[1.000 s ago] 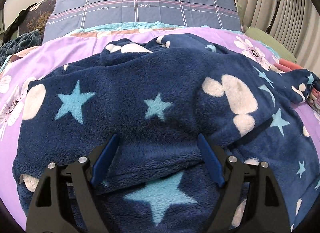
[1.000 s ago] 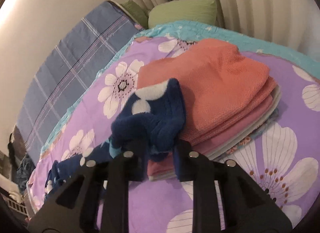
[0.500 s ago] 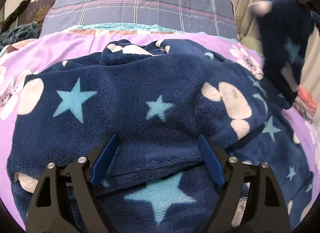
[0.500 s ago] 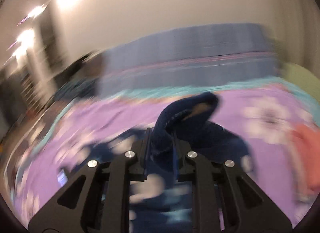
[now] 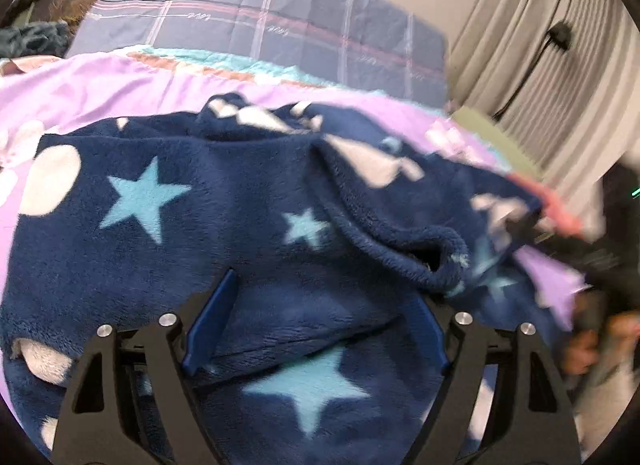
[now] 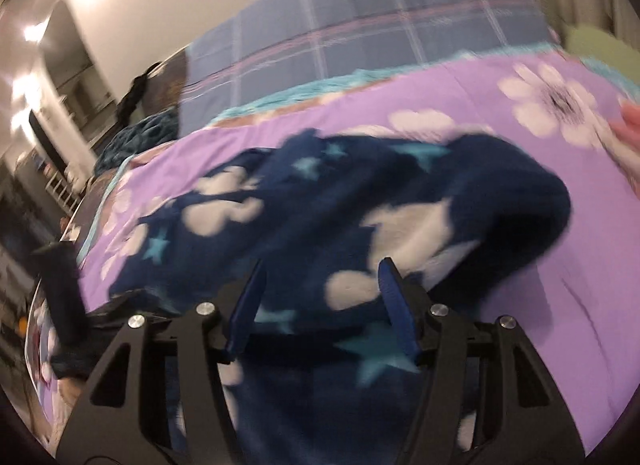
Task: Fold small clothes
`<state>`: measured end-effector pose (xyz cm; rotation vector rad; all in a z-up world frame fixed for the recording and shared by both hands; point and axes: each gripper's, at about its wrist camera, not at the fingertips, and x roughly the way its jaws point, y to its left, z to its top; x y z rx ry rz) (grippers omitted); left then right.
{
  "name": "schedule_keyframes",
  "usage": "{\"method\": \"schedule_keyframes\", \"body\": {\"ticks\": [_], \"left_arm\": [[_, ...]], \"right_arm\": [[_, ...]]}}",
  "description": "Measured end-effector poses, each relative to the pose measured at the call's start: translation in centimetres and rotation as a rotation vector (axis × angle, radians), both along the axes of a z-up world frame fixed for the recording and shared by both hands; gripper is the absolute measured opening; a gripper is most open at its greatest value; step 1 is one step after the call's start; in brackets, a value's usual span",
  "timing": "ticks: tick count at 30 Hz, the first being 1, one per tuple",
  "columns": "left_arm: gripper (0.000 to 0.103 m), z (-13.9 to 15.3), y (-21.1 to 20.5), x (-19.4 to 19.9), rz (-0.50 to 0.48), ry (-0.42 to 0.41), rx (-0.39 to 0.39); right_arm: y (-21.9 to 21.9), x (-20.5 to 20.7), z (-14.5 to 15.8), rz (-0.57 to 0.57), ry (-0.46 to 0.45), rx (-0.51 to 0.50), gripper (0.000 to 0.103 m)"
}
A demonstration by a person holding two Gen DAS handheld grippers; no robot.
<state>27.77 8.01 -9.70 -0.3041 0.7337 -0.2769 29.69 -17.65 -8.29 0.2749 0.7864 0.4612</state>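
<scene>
Two tongs, left (image 5: 316,329) released, right (image 6: 320,305) just opening, over one fleece garment (image 5: 224,201).

the navy star garment (image 5: 248,233) under your tools was thick, fuzzy fleece, matt all over. your left gripper (image 5: 316,329) was matt black plastic with smooth blue pads and shiny metal screws. the purple floral sheet (image 6: 568,273) was smooth cloth.

A purple bedspread (image 5: 120,77) printed with white flowers (image 6: 556,101) covers the bed. At twelve o'clock a blue plaid pillow (image 5: 256,21) leans on the wall. At two o'clock hang grey curtains (image 5: 560,77); a green cushion (image 6: 596,45) lies beside the pillow.
</scene>
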Motion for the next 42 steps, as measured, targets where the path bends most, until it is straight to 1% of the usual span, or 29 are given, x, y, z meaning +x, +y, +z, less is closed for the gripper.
{"method": "schedule_keyframes", "body": {"ticks": [2,4,5,6,7,9,10,12,13,14,15,16,17,18,19,21,22,24,26,28,30,33,36,39,40,42], "left_arm": [[0.079,0.7,0.0,-0.6,-0.073,-0.024,-0.119],[0.079,1.0,-0.9,-0.6,-0.123,-0.012,-0.178],[0.079,0.9,-1.3,-0.4,-0.126,0.002,-0.173],[0.079,0.8,-2.0,0.1,-0.118,0.027,-0.157],[0.079,0.6,-2.6,0.6,-0.113,0.048,-0.15],[0.081,0.4,-3.2,1.1,-0.107,0.073,-0.155],[0.083,0.4,-3.4,1.6,-0.097,0.085,-0.158],[0.083,0.3,-3.7,2.4,-0.069,0.107,-0.149],[0.082,0.2,-3.9,3.0,-0.048,0.12,-0.137],[0.078,0.3,-4.0,3.4,-0.034,0.127,-0.126],[0.055,0.5,-4.2,3.8,-0.024,0.124,-0.105],[0.025,0.9,-4.6,4.3,-0.017,0.121,-0.062],[0.015,1.4,-4.7,4.7,-0.01,0.122,-0.025],[0.011,2.4,-4.9,5.0,-0.014,0.115,-0.019],[0.01,3.2,-4.7,5.1,-0.012,0.094,-0.022],[0.01,6.1,-4.5,4.8,-0.003,0.022,0.02],[0.01,8.2,-4.5,4.6,0.0,-0.028,0.058],[0.01,11.4,-4.4,3.9,0.003,-0.102,0.121],[0.01,13.8,-4.2,3.3,0.026,-0.152,0.195],[0.01,15.5,-3.2,2.7,0.056,-0.181,0.241],[0.009,16.7,-1.6,2.2,0.096,-0.2,0.272],[0.009,17.1,0.9,1.5,0.143,-0.192,0.291],[0.009,16.2,3.1,1.3,0.173,-0.153,0.274],[0.009,15.1,4.5,1.2,0.186,-0.123,0.248],[0.009,14.8,4.8,1.2,0.195,-0.115,0.252],[0.01,14.2,5.3,1.2,0.219,-0.095,0.275]], "right_arm": [[-0.7,0.0,-2.3,-0.007,0.007,0.053,0.058],[-0.8,-0.5,-2.6,-0.002,-0.01,0.043,0.059],[-0.7,-0.6,-2.3,0.006,-0.019,0.036,0.062],[-0.3,-0.8,-2.0,0.028,-0.038,0.033,0.068],[-0.2,-0.9,-2.1,0.035,-0.043,0.026,0.07],[-0.1,-0.9,-2.2,0.038,-0.038,0.026,0.07],[-0.3,-0.9,-2.2,0.04,-0.035,0.041,0.07],[-0.9,-0.6,-2.4,0.047,-0.022,0.083,0.07],[-1.2,-0.5,-2.4,0.049,-0.017,0.102,0.07],[-1.4,-0.5,-2.4,0.051,-0.014,0.117,0.07],[-1.6,-0.5,-2.3,0.053,-0.014,0.132,0.07],[-1.8,-0.5,-2.2,0.053,-0.016,0.143,0.07],[-2.0,-0.7,-2.1,0.054,-0.023,0.161,0.07],[-2.3,-0.8,-1.9,0.055,-0.031,0.184,0.07],[-2.8,-0.9,-1.7,0.058,-0.041,0.216,0.07],[-3.3,-1.0,-1.5,0.08,-0.051,0.267,0.07],[-3.4,-1.0,-1.4,0.1,-0.052,0.289,0.07],[-3.5,-1.0,-1.3,0.148,-0.053,0.325,0.07],[-3.2,-1.1,-1.3,0.184,-0.045,0.325,0.072],[-2.8,-1.1,-1.5,0.211,-0.033,0.315,0.072],[-2.5,-1.4,-1.3,0.226,-0.042,0.311,0.072],[-2.2,-1.5,-1.3,0.231,-0.044,0.3,0.072],[-2.2,-1.5,-1.3,0.217,-0.043,0.29,0.072],[-1.7,-1.1,-1.5,0.17,-0.023,0.219,0.068],[-1.6,-1.0,-1.7,0.153,-0.014,0.187,0.065],[-1.3,-0.9,-1.8,0.133,-0.003,0.149,0.063]]}}
